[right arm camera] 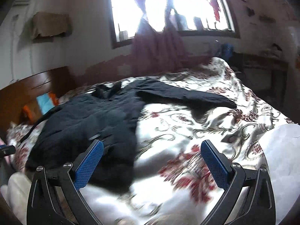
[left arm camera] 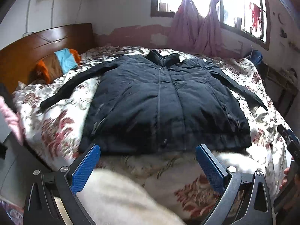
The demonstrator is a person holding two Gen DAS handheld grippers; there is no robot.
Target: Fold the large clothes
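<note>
Here, a dark padded jacket (left arm camera: 165,101) lies flat, front up, on a floral bedspread (left arm camera: 56,127), both sleeves spread out to its sides. The left gripper (left arm camera: 148,150) hangs just short of the jacket's hem, fingers wide apart, holding nothing. The right gripper (right arm camera: 151,148) hovers with fingers wide apart too, the jacket ahead and to its left, bare bedspread beneath. No containers show.
</note>
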